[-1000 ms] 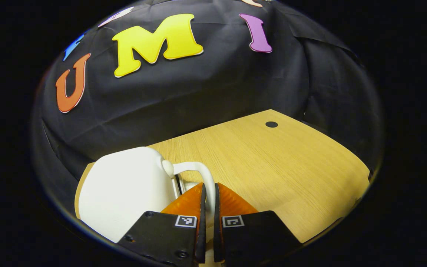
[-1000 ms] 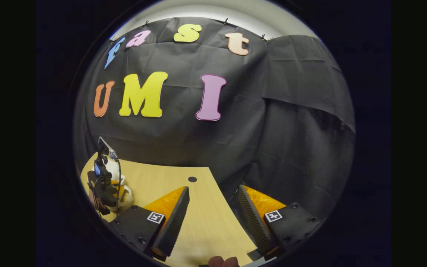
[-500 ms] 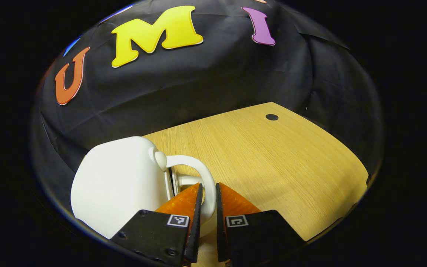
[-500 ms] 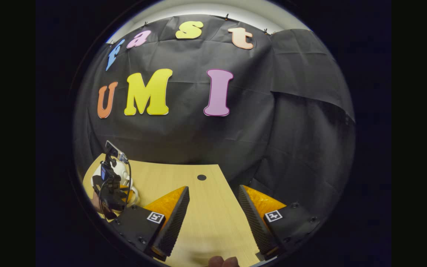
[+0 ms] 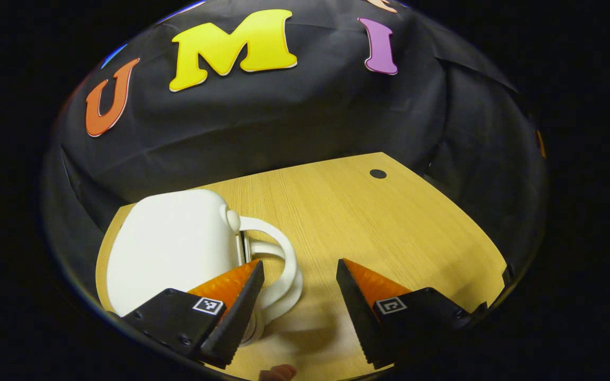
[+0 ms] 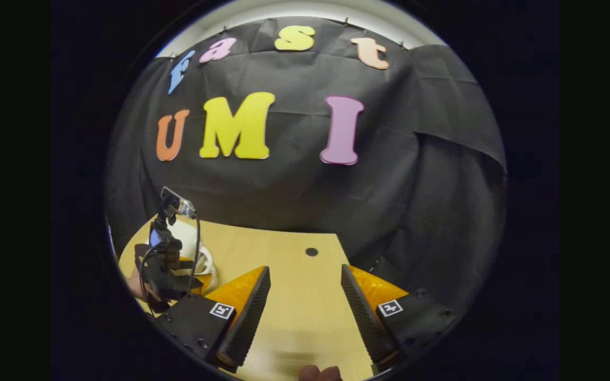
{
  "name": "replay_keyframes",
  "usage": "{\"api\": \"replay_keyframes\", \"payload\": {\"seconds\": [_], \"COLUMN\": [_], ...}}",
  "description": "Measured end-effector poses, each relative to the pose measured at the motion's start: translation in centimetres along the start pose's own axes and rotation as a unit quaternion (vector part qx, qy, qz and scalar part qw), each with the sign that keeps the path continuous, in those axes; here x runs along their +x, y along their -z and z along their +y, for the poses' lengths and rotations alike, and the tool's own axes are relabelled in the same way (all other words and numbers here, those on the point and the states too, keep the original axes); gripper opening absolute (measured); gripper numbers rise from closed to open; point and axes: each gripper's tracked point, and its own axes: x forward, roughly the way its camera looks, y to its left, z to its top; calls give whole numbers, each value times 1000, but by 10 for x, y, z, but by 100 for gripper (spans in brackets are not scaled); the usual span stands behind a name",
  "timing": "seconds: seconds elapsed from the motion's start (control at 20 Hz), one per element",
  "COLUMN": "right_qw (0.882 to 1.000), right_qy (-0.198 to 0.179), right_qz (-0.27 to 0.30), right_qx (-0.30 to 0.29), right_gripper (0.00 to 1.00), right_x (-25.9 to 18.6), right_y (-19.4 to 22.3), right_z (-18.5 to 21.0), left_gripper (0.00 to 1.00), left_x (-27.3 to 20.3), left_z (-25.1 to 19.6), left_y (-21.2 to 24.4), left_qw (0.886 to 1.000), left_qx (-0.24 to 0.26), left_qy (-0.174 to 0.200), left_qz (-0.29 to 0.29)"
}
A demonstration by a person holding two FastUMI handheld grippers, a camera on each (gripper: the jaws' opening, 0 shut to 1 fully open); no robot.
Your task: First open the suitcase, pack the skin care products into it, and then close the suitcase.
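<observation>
My left gripper view sits low, close over the table, facing the wall — right gripper view farther back, sharing that table.

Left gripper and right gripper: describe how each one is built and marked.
Left gripper: two wedge-shaped fingers on black angular mounts, each bearing a small square black-and-white marker. In the right gripper view it carries a black camera mount with looping cables. Right gripper: the same wedge fingers with ridged inner faces, black mounts and square markers.
</observation>
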Motion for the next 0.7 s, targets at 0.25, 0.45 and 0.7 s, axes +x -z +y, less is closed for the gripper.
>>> {"api": "replay_keyframes", "payload": {"seconds": [0.25, 0.45, 0.7], "right_qw": [997, 988, 977], "right_qy": [-30, -18, 10], "right_qz": [-73, -153, -210], "right_qx": [-14, 8, 45], "right_gripper": [77, 79, 77], "right_x": [3, -9, -29], "right_y": [-68, -123, -160], "right_z": [40, 65, 86], "left_gripper": [89, 89, 89], "left_x": [-100, -189, -250], "left_z": [37, 82, 122], "left_y": [-100, -167, -186], "left_qw": [987, 960, 932], "left_qx": [-28, -73, -114], "left_qy": [-29, -65, -92], "left_qz": [-153, -262, -333]}}
